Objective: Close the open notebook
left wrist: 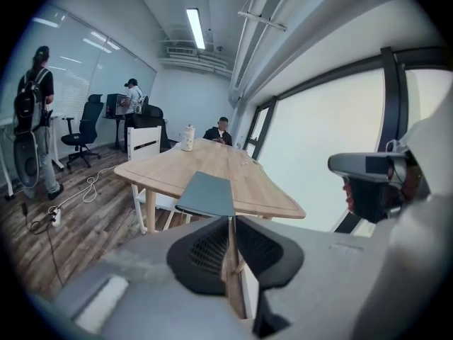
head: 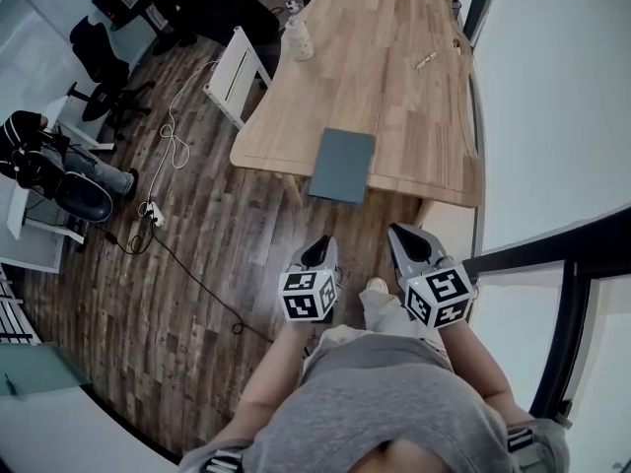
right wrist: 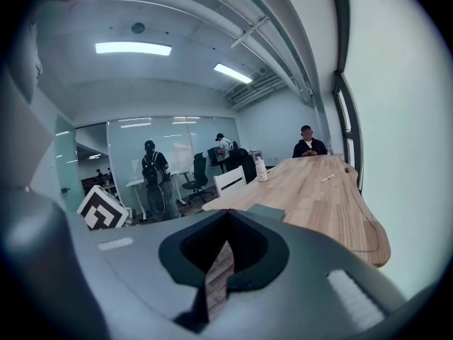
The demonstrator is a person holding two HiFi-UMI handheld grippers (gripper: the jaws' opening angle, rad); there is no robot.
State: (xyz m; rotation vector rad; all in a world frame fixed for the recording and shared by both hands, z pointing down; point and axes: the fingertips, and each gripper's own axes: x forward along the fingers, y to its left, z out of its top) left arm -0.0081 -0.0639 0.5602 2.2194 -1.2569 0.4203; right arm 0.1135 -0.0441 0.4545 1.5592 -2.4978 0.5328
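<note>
Closed grey-blue notebook [head: 342, 165], partly hidden behind right gripper [right wrist: 226, 216], overhangs wooden bench [head: 394, 87] ahead of left gripper [head: 317, 252]; both grippers' jaws together, empty.

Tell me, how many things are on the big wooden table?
3. A notebook hangs over the near edge, a bottle stands by the far left edge, and a pen lies toward the far right. More may be hidden at the table's far end.

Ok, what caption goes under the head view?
Grey notebook lies shut on the table's near edge; left hand-held gripper and right hand-held gripper hover short of it, empty.
</note>
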